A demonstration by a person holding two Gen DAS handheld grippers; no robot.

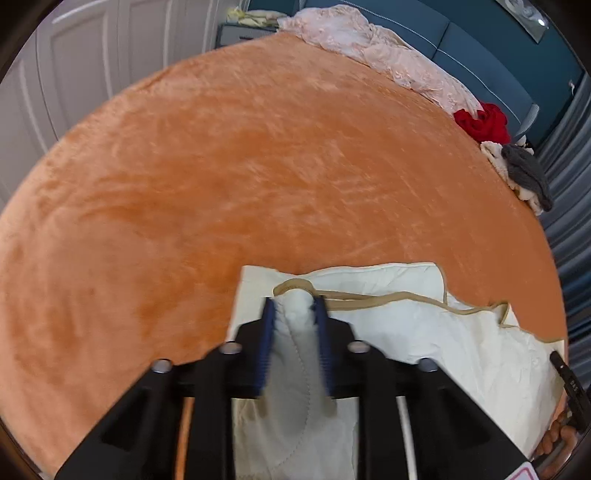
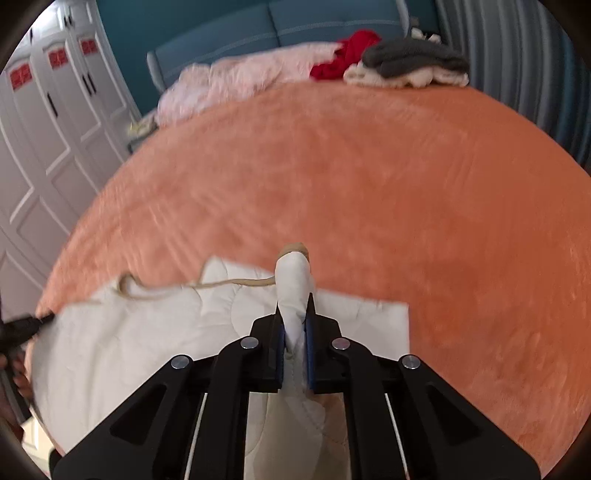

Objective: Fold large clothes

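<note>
1. White panelled wardrobe doors [image 2: 48,155] stand at the far left of the room, beside the bed.
2. An orange plush blanket [image 1: 258,166] covers the bed and fills most of both views.
3. The cream quilted garment [image 1: 461,332], edged in tan piping [image 1: 388,297], lies spread on the near part of the blanket, reaching the bed's near edge.
4. The left claw [image 1: 295,306] is closed on a bunched fold of the garment near its piped edge; its blue pads [image 1: 267,332] press the cloth from both sides, and the fold stands up between them.
5. The right claw [image 2: 295,306] is likewise clamped on a raised, piped corner of the garment, which pokes up beyond its tips.
6. In the right wrist view, the left claw's black tip shows at the far left edge, at the garment's other side.
7. At the head of the bed lie a pale pink cover [image 1: 369,48], a red garment [image 1: 480,123] and a grey knit [image 2: 413,57] stacked on cream cloth, well apart from the quilted garment.
8. A teal padded headboard [image 2: 277,26] stands behind them.
</note>
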